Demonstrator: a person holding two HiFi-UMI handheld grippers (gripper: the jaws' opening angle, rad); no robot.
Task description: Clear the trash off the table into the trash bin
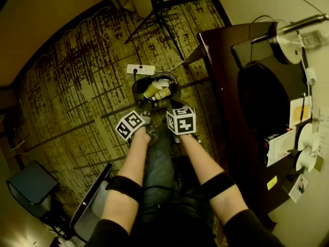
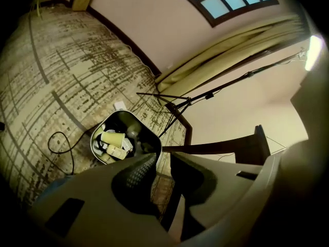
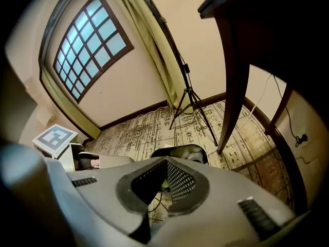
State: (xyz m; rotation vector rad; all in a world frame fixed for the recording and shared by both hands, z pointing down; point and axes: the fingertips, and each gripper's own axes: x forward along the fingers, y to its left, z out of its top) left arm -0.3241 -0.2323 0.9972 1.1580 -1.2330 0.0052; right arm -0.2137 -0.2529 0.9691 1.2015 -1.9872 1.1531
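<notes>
You're in what looks like a hotel room or a furnished guest room. There's wall-to-wall patterned carpet (image 1: 77, 86) and a dark wooden desk (image 1: 221, 86) with a lamp (image 1: 288, 39) and printed leaflets (image 1: 281, 147) on it. Long curtains (image 3: 149, 40) hang beside an arched, many-paned window (image 3: 85, 45) — and a small trash bin (image 1: 135, 88) stands on the carpet near the desk.

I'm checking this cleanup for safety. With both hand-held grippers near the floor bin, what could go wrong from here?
1. The trash bin already looks fairly full of cups, so further pieces might bounce out onto the carpet.
2. The power strip lies right beside the bin; a missed drop, especially anything wet, could land on it.
3. The tripod legs stand close behind, easy to snag.
</notes>
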